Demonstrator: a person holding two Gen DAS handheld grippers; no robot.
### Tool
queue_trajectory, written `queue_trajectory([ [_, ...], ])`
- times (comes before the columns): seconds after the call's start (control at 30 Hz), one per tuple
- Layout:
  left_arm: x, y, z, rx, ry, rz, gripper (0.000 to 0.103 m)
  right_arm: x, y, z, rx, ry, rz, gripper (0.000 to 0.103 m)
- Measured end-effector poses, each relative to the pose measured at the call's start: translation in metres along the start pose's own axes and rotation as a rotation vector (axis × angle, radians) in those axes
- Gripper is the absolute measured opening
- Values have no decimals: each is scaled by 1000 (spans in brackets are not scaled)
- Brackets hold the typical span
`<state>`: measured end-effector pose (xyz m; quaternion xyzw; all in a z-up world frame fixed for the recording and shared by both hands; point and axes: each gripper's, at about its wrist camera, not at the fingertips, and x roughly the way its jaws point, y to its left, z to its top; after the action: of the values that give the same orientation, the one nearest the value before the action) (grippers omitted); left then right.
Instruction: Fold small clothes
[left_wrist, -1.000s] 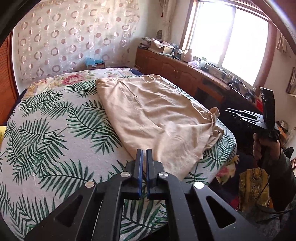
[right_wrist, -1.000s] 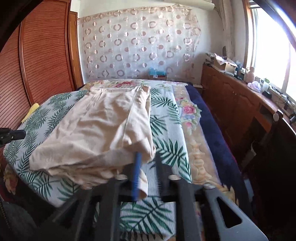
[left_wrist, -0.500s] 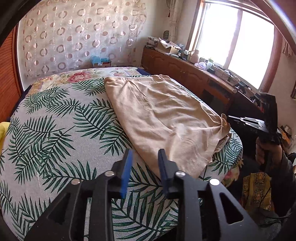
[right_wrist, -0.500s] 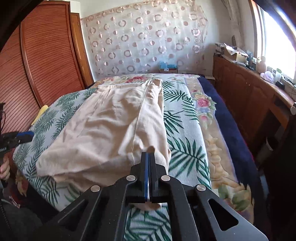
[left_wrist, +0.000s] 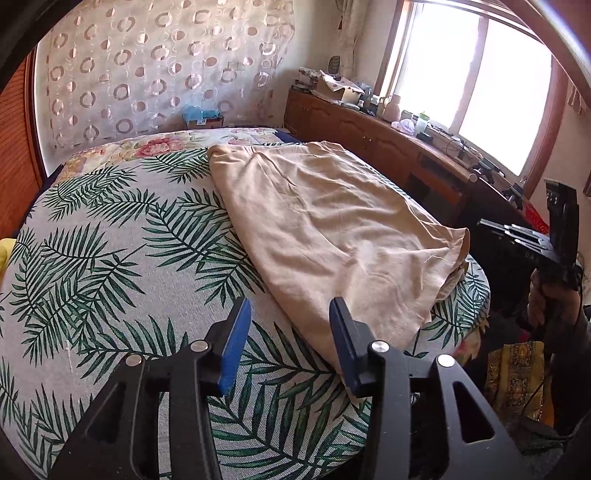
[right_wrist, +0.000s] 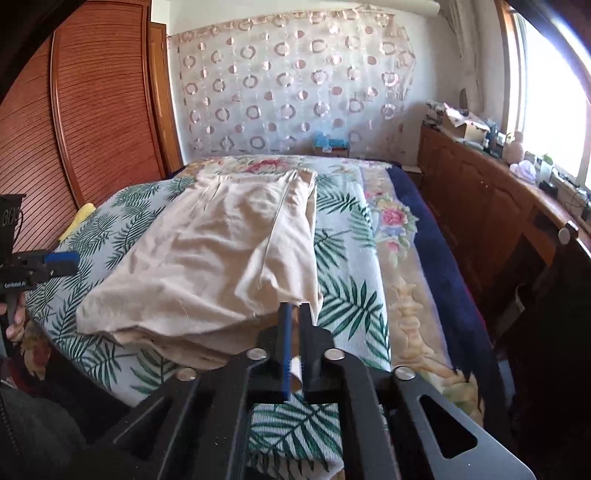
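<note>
A beige garment (left_wrist: 332, 229) lies folded lengthwise on the palm-leaf bedsheet (left_wrist: 110, 258), its near end at the foot of the bed. My left gripper (left_wrist: 290, 302) hovers at the garment's near left corner. Its jaws are opening and hold nothing; the cloth's edge lies under the right finger. In the right wrist view the garment (right_wrist: 221, 258) reaches down to my right gripper (right_wrist: 295, 305). Those jaws are opening by a narrow gap, with the garment's near right corner between them. Each gripper shows in the other's view: right gripper (left_wrist: 517, 236), left gripper (right_wrist: 62, 258).
A wooden cabinet (right_wrist: 480, 206) crowded with small items runs under the window on the right. Slatted wardrobe doors (right_wrist: 92, 110) stand on the left. A dark blue blanket (right_wrist: 424, 240) edges the bed's right side. A tissue box (left_wrist: 203, 118) sits at the headboard.
My left jaws went from shut to wide apart. My right jaws closed on the garment's corner, then parted a little. The garment lies as before.
</note>
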<state>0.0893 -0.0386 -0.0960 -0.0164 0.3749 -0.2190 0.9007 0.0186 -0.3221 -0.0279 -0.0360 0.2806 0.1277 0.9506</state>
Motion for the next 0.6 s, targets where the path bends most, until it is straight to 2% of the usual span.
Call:
queue_trajectory([
  [0.03, 1, 0, 0, 1, 4, -4, 49, 2, 1, 1, -4, -7, -11, 31],
  [0.07, 3, 0, 0, 2, 9, -6, 57, 8, 2, 4, -8, -9, -35, 46],
  [0.1, 5, 0, -1, 2, 10, -5, 66, 14, 4, 4, -9, -7, -59, 50],
  [0.2, 9, -2, -1, 9, 12, -2, 76, 36, 6, 7, 10, 12, -43, 50],
  [0.4, 19, -3, -2, 15, 33, 10, 76, 72, 5, 2, 42, 107, -24, 52],
  [0.47, 21, -3, -3, 13, 39, 11, 76, 74, 0, -3, 51, 129, -25, 60],
  [0.6, 26, -3, -6, 6, 51, 11, 76, 76, -7, -6, 86, 149, -4, 61],
])
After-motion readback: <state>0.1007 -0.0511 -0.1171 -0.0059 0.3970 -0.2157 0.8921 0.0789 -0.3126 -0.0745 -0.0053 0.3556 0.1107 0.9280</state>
